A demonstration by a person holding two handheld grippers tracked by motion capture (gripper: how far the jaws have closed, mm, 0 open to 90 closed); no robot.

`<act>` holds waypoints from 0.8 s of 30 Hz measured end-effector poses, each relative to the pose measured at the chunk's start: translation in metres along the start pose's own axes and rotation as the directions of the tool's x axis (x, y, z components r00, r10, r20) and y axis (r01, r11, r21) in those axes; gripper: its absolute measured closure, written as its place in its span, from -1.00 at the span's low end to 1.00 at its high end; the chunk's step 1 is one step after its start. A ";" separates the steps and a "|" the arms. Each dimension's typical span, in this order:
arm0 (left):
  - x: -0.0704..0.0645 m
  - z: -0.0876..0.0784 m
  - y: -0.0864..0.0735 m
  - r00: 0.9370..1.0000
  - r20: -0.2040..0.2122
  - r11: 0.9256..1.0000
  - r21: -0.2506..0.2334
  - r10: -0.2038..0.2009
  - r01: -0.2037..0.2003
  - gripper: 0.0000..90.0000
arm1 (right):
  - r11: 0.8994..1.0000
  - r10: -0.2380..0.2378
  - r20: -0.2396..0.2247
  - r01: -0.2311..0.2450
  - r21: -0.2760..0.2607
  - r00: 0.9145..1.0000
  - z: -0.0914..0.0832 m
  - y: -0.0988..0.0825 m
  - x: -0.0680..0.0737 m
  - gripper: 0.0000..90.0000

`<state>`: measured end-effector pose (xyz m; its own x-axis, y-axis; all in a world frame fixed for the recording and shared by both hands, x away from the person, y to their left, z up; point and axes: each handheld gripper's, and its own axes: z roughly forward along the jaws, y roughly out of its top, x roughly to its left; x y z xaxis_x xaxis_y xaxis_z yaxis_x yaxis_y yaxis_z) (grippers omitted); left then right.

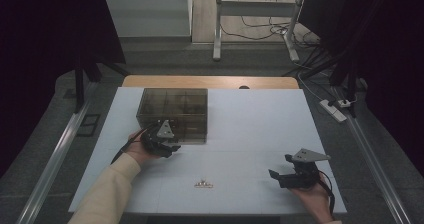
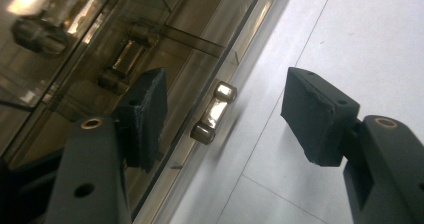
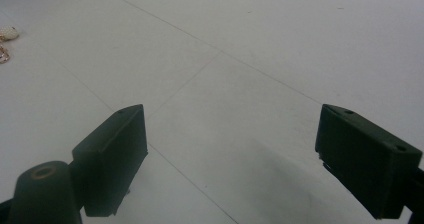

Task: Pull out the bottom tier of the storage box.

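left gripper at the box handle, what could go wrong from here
The left gripper stands open around the small metal handle of the smoky clear box, not yet pressing it. One jaw lies over the lid, so closing might clip the lid edge or slip off the handle. The box might also slide on the table.

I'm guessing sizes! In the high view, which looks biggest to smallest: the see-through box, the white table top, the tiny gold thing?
1. White table top, by far the biggest.
2. See-through box, standing on it.
3. Tiny gold thing, smallest, though nearest the camera.
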<state>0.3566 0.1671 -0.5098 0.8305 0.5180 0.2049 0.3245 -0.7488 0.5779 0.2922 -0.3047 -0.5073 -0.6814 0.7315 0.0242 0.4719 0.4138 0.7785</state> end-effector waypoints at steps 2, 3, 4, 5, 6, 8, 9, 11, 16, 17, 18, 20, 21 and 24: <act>0.000 0.002 0.001 1.000 0.001 1.000 0.010 0.004 -0.004 -0.20 | 1.000 0.001 0.000 -0.001 0.000 1.000 0.000 0.000 0.000 -0.72; 0.000 0.003 0.001 1.000 0.003 1.000 0.016 0.005 -0.005 -0.20 | 1.000 0.001 -0.001 -0.001 0.001 1.000 0.000 0.000 0.000 -0.72; 0.000 0.004 0.001 1.000 0.004 1.000 0.021 0.006 -0.006 -0.21 | 1.000 0.001 -0.001 -0.001 0.002 1.000 0.000 0.000 0.000 -0.72; 0.000 0.005 0.002 1.000 0.005 1.000 0.024 0.007 -0.007 -0.21 | 1.000 0.001 -0.001 -0.001 0.003 1.000 0.000 0.000 0.000 -0.72; 0.000 0.005 0.002 1.000 0.007 1.000 0.025 0.007 -0.007 -0.21 | 1.000 0.002 -0.001 -0.002 0.003 1.000 0.000 0.000 0.000 -0.72; 0.001 0.005 0.003 1.000 0.006 1.000 0.027 0.008 -0.008 -0.21 | 1.000 0.001 0.000 -0.001 0.002 1.000 0.000 0.000 0.000 -0.72; 0.001 0.005 0.003 1.000 0.006 1.000 0.025 0.004 -0.004 -0.21 | 1.000 0.002 -0.001 -0.002 0.002 1.000 0.001 0.000 0.000 -0.72; 0.002 0.006 0.003 1.000 0.007 1.000 0.030 0.003 -0.004 -0.21 | 1.000 0.002 0.000 -0.002 0.002 1.000 0.001 0.000 0.000 -0.72; 0.006 0.008 0.002 1.000 0.024 0.999 0.038 -0.012 0.011 -0.17 | 1.000 0.001 -0.002 -0.001 0.003 1.000 0.001 0.000 0.000 -0.72; 0.006 0.009 0.002 1.000 0.029 0.999 0.040 -0.011 0.010 -0.15 | 1.000 0.002 -0.001 -0.002 0.003 1.000 0.001 0.000 0.000 -0.72; 0.007 0.009 0.002 0.999 0.034 0.999 0.040 -0.013 0.011 -0.13 | 1.000 0.002 -0.001 -0.002 0.004 1.000 0.001 0.000 0.000 -0.72; 0.007 0.010 0.002 0.999 0.042 0.999 0.044 -0.015 0.013 -0.10 | 1.000 0.002 0.000 -0.002 0.004 1.000 0.001 0.000 0.000 -0.72; 0.008 0.010 0.002 0.999 0.045 0.999 0.046 -0.016 0.014 -0.08 | 1.000 0.002 0.001 -0.002 0.004 1.000 0.001 0.000 0.000 -0.72; 0.009 0.012 0.004 0.998 0.053 0.999 0.049 -0.014 0.011 -0.05 | 1.000 0.002 0.000 -0.002 0.004 1.000 0.001 0.000 0.000 -0.72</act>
<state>0.3703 0.1643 -0.5150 0.8486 0.5059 0.1546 0.3559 -0.7623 0.5405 0.2927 -0.3041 -0.5079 -0.6805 0.7323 0.0260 0.4753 0.4142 0.7762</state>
